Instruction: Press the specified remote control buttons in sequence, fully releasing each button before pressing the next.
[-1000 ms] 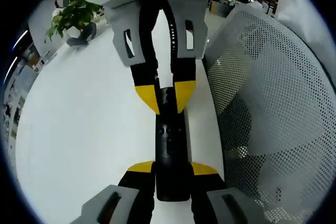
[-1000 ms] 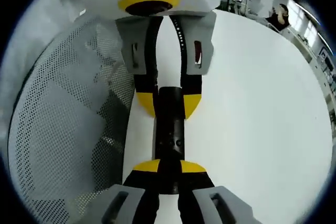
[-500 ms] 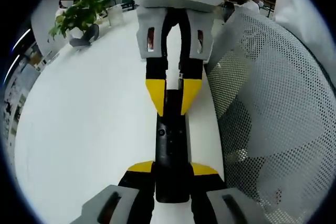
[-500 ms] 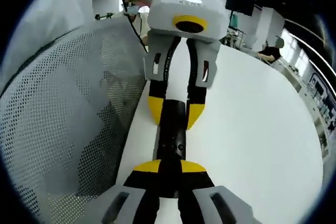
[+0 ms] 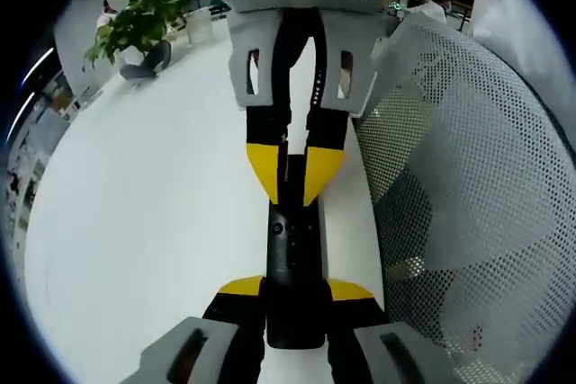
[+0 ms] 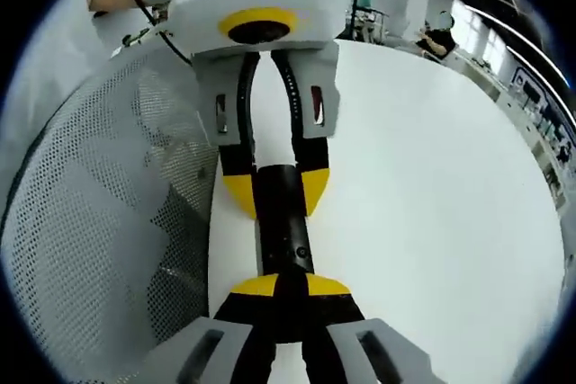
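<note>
The left gripper [image 5: 294, 287] is pinching the near end of the black remote [image 5: 293, 263] between its yellow-tipped fingers [image 5: 241, 288], holding it just over the white worktop [image 5: 153, 213], close to the edge beside a mesh chair [image 5: 468, 177]. In the left gripper view the right gripper [image 5: 294, 168] is facing it, its fingers drawn close together and touching the remote's far end. In the right gripper view that pair [image 6: 288, 287] is sitting tight on the remote [image 6: 282, 231], with the left gripper [image 6: 274, 188] clamping the opposite end. Whether a tip is actually bearing on a button, I cannot tell. The step in hand looks like a press on the far end. Next, the right fingers probably need lifting fully clear before moving to another button.
</note>
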Action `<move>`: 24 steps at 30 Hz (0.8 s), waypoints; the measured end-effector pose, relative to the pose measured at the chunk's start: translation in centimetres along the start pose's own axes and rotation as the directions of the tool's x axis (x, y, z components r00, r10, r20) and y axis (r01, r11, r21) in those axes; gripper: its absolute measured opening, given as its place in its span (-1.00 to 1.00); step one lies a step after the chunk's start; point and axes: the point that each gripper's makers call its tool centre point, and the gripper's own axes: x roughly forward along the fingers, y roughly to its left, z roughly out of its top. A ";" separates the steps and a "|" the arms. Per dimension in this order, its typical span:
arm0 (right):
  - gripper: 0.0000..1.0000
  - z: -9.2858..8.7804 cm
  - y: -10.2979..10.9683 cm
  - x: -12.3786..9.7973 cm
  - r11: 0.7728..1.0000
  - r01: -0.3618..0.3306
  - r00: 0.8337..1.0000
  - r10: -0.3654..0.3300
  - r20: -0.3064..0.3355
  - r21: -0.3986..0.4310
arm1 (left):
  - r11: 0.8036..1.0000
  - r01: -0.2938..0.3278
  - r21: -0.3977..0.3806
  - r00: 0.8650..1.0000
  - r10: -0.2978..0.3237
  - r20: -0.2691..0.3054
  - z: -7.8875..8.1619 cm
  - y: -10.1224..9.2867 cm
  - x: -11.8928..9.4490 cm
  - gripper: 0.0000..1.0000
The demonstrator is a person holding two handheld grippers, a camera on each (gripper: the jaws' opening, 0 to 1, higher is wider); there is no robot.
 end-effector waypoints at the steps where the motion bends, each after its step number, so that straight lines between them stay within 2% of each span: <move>1: -0.89 0.1 0.0 0.0 0.999 0.003 1.000 -0.003 0.008 -0.049 | 1.000 -0.001 -0.001 1.000 0.001 0.001 0.0 0.0 0.0 -0.56; 4: -0.89 0.0 0.2 0.0 0.994 -0.004 1.000 0.006 0.021 -0.111 | 1.000 -0.002 -0.002 1.000 0.002 0.004 0.0 0.0 0.0 -0.56; 7: -0.91 0.3 0.4 0.0 0.967 -0.015 0.999 0.021 0.024 -0.254 | 1.000 -0.005 -0.006 1.000 0.005 0.008 0.0 0.0 0.0 -0.56; 8: -0.92 0.3 0.4 0.1 0.962 -0.015 1.000 0.021 0.021 -0.271 | 1.000 -0.006 -0.008 1.000 0.006 0.010 0.0 0.0 0.0 -0.56; 10: -0.93 0.3 0.3 0.1 0.973 -0.023 0.999 0.028 0.018 -0.230 | 1.000 -0.008 -0.012 1.000 0.008 0.014 0.0 0.0 0.0 -0.56; 12: -0.94 0.3 0.3 0.1 0.992 -0.050 0.999 0.052 0.012 -0.112 | 1.000 -0.008 -0.015 1.000 0.008 0.016 0.0 0.0 0.0 -0.56; 13: -0.94 0.4 0.0 0.1 0.995 -0.052 0.999 0.052 0.005 -0.082 | 1.000 -0.008 -0.016 1.000 0.009 0.017 0.1 0.0 0.0 -0.56; 18: -0.96 0.5 -0.1 0.4 0.999 -0.038 0.997 0.035 -0.068 -0.038 | 1.000 -0.008 -0.017 1.000 0.009 0.017 0.1 0.1 0.0 -0.56; 21: -0.97 0.4 -0.2 0.3 0.997 0.009 0.999 -0.006 -0.051 0.071 | 1.000 -0.009 -0.019 1.000 0.010 0.018 0.1 0.1 0.0 -0.56; 24: -0.98 0.4 -0.2 0.3 0.995 0.046 0.998 -0.042 -0.046 0.087 | 1.000 -0.011 -0.019 1.000 0.011 0.019 0.1 0.1 0.0 -0.56</move>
